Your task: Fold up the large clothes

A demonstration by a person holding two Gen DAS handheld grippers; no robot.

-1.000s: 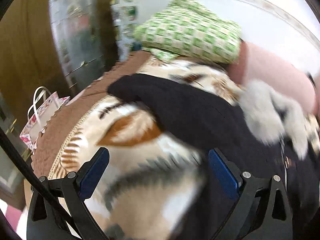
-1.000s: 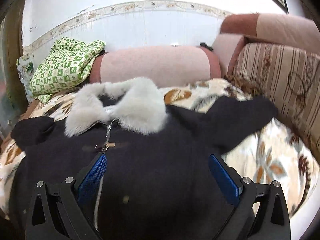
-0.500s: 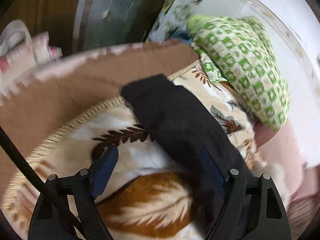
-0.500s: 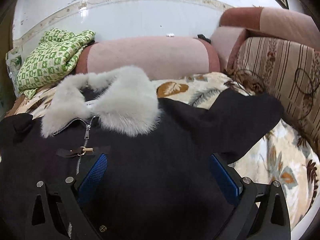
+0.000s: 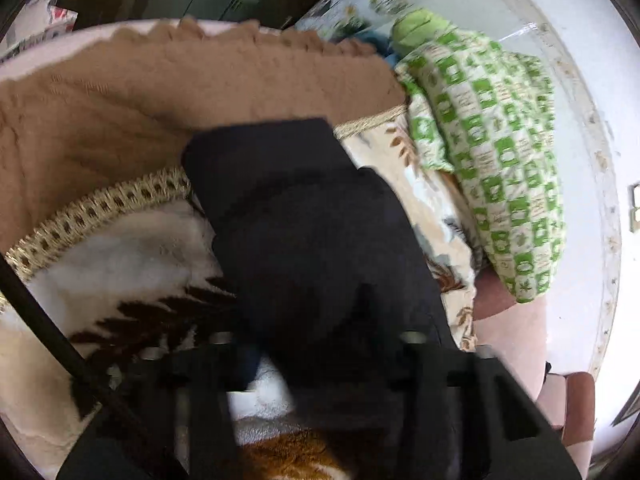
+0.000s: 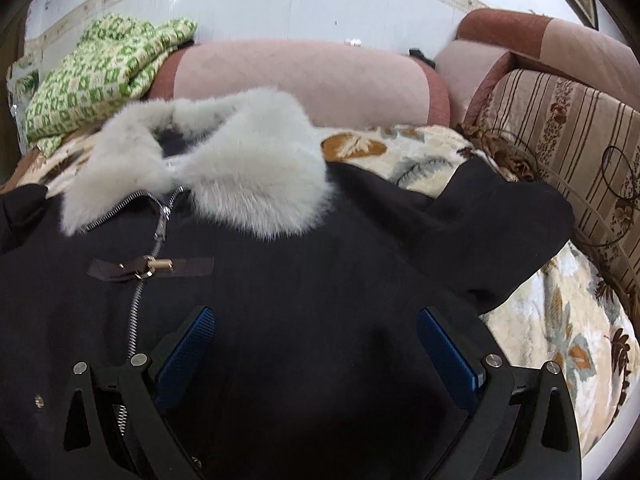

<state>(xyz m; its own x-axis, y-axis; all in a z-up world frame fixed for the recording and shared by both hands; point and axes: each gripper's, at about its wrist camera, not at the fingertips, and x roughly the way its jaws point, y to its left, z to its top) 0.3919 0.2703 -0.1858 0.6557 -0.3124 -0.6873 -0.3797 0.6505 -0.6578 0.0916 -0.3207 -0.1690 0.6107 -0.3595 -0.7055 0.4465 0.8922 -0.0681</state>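
2 grippers (image 5: 320, 364) (image 6: 316, 344) over 1 black coat (image 6: 304, 304).

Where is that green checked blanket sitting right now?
The green checked blanket is bunched at the far left of the right wrist view, against the white wall, resting partly on the left end of the pink bolster, beyond the coat's grey fur collar.

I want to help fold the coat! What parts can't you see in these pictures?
- Left gripper, left wrist view: motion blur and the black sleeve over it hide whether it is open or shut.
- Black coat, right wrist view: the hem is cut off by the bottom edge, behind the right gripper.
- Zipper: lower end hidden by the gripper frame.
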